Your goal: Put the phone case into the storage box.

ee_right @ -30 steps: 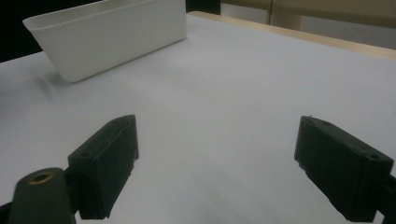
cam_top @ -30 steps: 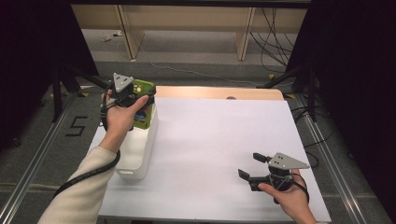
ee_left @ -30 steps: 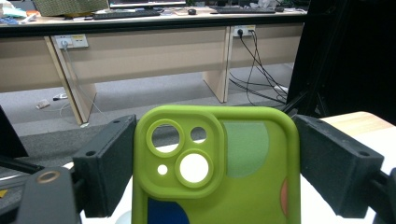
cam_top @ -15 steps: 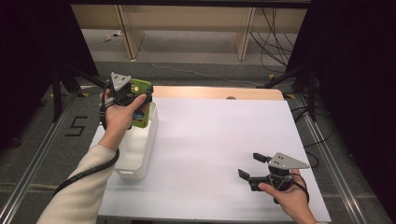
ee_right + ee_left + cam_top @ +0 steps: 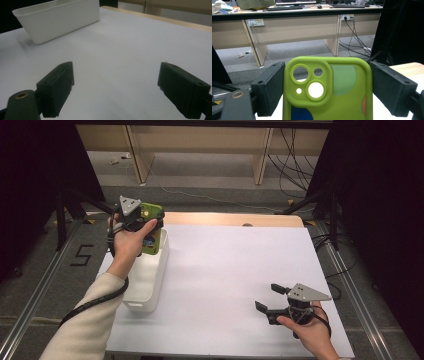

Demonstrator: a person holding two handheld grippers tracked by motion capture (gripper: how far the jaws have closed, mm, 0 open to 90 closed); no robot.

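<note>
The left gripper [image 5: 327, 92] has its two black jaws pressed against the long side edges of a green phone case [image 5: 327, 87], which stands between them with its camera cut-outs at the top end, so the case's long axis runs along the jaws and out past their tips. In the high view that same left gripper [image 5: 142, 222] holds the phone case [image 5: 151, 232] tilted up over the far end of the white bin [image 5: 145, 280], which lies lengthwise along the left edge of the white table [image 5: 235, 270]; the lower end of the case points down toward the bin's opening (whether it touches the rim cannot be told). So the coming move seems to turn on the drop from case to bin, almost straight below the jaws. The right gripper [image 5: 275, 305] rests well apart at the near right corner, its jaws spread with nothing between them, the bin [image 5: 57, 17] far off across bare table, making the left hand by far the nearer.
</note>
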